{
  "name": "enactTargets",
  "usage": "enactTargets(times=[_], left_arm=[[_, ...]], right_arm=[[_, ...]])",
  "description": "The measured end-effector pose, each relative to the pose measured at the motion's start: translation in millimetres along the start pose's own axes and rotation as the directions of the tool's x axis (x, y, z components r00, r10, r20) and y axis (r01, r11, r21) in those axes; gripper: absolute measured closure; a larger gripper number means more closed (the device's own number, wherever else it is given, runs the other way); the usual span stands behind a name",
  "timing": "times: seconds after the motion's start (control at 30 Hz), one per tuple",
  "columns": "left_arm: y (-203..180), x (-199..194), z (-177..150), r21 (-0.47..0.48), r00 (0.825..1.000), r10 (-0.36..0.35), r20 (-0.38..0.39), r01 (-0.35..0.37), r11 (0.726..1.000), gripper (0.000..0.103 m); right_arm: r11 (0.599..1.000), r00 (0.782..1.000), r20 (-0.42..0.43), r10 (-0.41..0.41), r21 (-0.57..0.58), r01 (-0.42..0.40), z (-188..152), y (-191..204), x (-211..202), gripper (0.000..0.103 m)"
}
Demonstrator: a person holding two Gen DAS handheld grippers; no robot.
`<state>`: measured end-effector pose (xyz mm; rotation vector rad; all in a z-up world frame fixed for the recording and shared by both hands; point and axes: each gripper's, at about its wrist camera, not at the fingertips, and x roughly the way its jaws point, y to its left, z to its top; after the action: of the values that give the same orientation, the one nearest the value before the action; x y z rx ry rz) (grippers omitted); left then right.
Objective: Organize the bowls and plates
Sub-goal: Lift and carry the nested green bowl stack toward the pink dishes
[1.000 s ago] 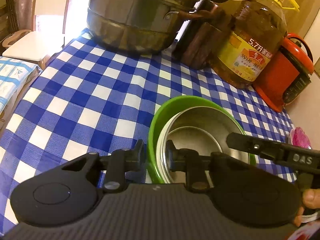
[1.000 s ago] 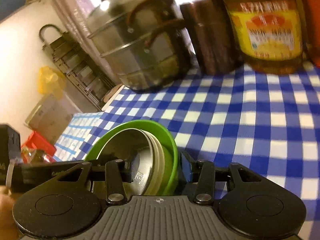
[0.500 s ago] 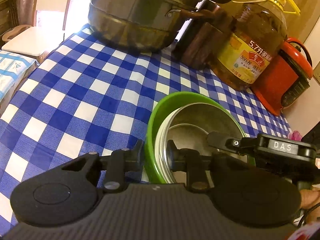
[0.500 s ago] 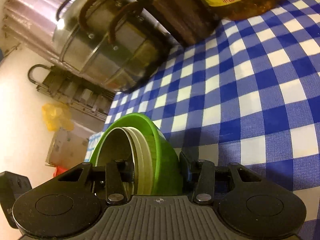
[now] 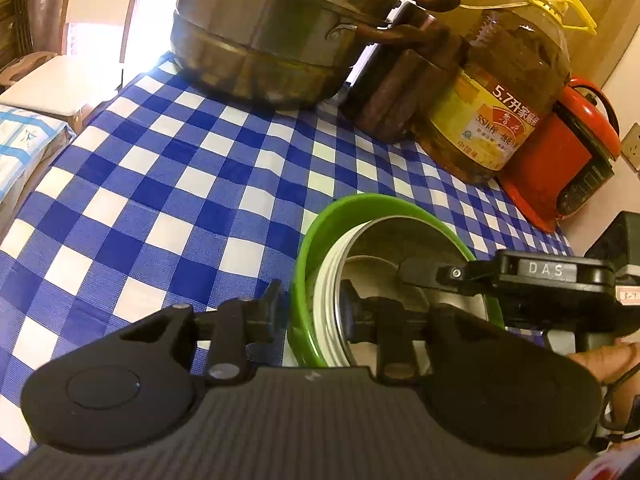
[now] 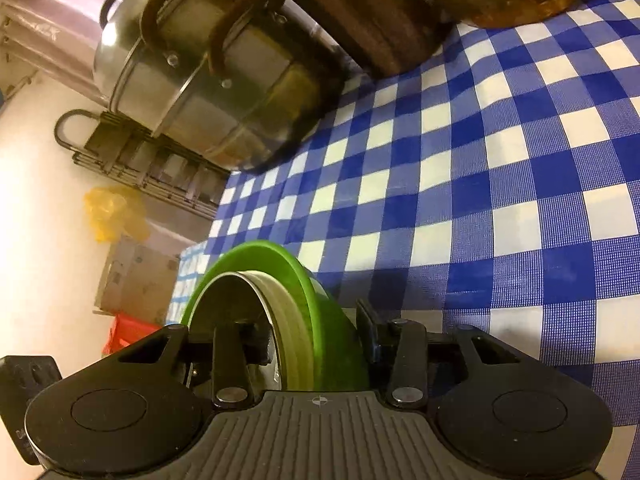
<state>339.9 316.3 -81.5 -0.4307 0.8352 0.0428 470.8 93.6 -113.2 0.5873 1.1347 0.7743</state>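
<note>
A green bowl point(image 5: 340, 212) holds a nested stack of pale and steel bowls point(image 5: 384, 240). My left gripper point(image 5: 312, 312) is shut on the near rim of the stack, one finger outside the green wall and one inside. My right gripper point(image 6: 316, 336) is shut on the opposite rim of the green bowl point(image 6: 280, 256); it also shows in the left wrist view point(image 5: 440, 272). The stack is tilted and held above the blue checked tablecloth point(image 5: 160, 184).
A large steel steamer pot point(image 5: 272, 40) stands at the table's back, with a dark wooden block point(image 5: 400, 92), a big oil bottle point(image 5: 500, 100) and a red rice cooker point(image 5: 568, 152) to its right. A yellow bag point(image 6: 112, 212) and boxes lie off the table's left edge.
Both grippers have lifted and tilted the bowl stack. The right wrist view has rolled, so the pot and bottle sit higher and more slanted than before.
</note>
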Motion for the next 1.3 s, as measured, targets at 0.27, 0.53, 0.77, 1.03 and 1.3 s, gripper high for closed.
enactTargets(times=[0.27, 0.53, 0.77, 1.03, 1.3], left_arm=[[1, 1, -6, -0.031, 1.000, -0.011, -0.001, 0.011, 0.999, 0.077], [-3, 1, -9, -0.039, 1.000, 0.020, 0.000, -0.020, 0.999, 0.081], [-19, -10, -30, -0.059, 0.999, 0.033, -0.015, -0.034, 0.998, 0.082], [-62, -25, -70, -0.049, 0.999, 0.012, -0.046, -0.014, 0.999, 0.082], [-119, -40, -100, 0.008, 0.998, -0.030, -0.048, 0.030, 1.000, 0.082]], right_arm=[[0.999, 1.000, 0.010, -0.015, -0.037, 0.015, -17, -2, 0, 0.065], [0.996, 0.997, 0.066, -0.041, -0.075, 0.046, -36, 6, -7, 0.065], [0.990, 0.990, 0.080, -0.113, -0.078, 0.119, -52, 12, -29, 0.067], [0.979, 0.975, 0.120, -0.189, -0.052, 0.196, -91, 2, -85, 0.069], [0.973, 0.958, 0.174, -0.227, 0.007, 0.229, -123, -15, -153, 0.069]])
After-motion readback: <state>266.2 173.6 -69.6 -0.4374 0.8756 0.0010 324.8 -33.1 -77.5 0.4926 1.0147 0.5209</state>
